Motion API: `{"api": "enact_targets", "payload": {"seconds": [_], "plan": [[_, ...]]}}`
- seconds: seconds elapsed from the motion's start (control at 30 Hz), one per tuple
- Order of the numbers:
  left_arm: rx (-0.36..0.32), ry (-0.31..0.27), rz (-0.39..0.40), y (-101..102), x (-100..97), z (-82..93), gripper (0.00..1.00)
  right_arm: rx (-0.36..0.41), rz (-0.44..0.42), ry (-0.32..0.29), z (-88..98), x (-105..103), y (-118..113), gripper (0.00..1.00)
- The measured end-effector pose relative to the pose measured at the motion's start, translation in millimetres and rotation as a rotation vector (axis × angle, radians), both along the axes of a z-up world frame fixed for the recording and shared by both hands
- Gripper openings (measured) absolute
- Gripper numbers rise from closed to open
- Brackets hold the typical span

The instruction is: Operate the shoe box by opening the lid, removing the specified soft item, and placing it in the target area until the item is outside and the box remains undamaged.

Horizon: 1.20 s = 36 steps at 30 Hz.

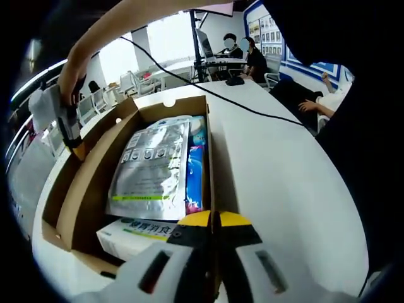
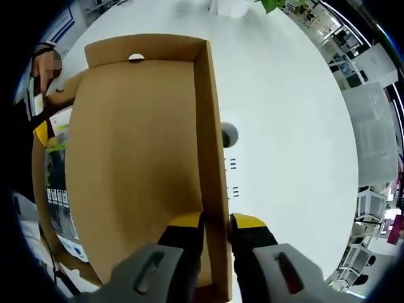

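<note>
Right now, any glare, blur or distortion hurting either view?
Left gripper view: windows blown out behind, sheen on the silver pouch in the shoe box, fisheye bends the table edge, own fingers soft. Right gripper view: even light, lid sharp, white table washed out, right gripper near-field blurred.

The shoe box (image 1: 82, 189) is plain brown cardboard, lid (image 2: 132, 164) included. Inside lie a silver foil pouch (image 1: 151, 167) with green and dark print, a blue-and-white packet (image 1: 196, 170), and a white carton (image 1: 136, 235) with green lettering. Both grippers have yellow-and-black jaw tips on pale grey bodies. The table (image 1: 284, 183) is white.
</note>
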State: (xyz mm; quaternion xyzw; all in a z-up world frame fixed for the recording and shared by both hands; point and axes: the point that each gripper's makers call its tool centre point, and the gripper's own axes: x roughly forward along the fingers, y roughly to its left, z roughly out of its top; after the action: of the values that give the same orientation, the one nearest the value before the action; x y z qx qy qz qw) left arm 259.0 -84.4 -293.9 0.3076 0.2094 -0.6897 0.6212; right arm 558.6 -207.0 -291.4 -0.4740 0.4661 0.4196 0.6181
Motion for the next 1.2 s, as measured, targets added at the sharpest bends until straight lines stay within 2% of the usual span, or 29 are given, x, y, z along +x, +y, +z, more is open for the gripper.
{"api": "enact_targets", "payload": {"seconds": [0.43,0.63,0.87,1.03,1.2], "plan": [[0.000,-0.002,-0.002,-0.4,-0.3,0.1,0.02,-0.016,-0.024,-0.012,-3.5,5.6,-2.3,0.25],[0.000,-0.002,-0.002,-0.6,-0.4,0.2,0.02,-0.025,-0.030,-0.030,-2.3,9.1,-3.5,0.33],[0.001,0.000,0.001,-0.5,-0.2,-0.1,0.02,-0.015,-0.053,-0.008,-0.9,5.3,-7.6,0.38],[0.001,0.000,0.001,-0.6,-0.1,-0.3,0.02,-0.014,-0.059,-0.011,-0.6,4.6,-9.0,0.46],[0.001,0.003,0.004,-0.6,0.3,-0.2,0.02,-0.017,-0.059,-0.016,0.9,5.6,-9.2,0.47]]}}
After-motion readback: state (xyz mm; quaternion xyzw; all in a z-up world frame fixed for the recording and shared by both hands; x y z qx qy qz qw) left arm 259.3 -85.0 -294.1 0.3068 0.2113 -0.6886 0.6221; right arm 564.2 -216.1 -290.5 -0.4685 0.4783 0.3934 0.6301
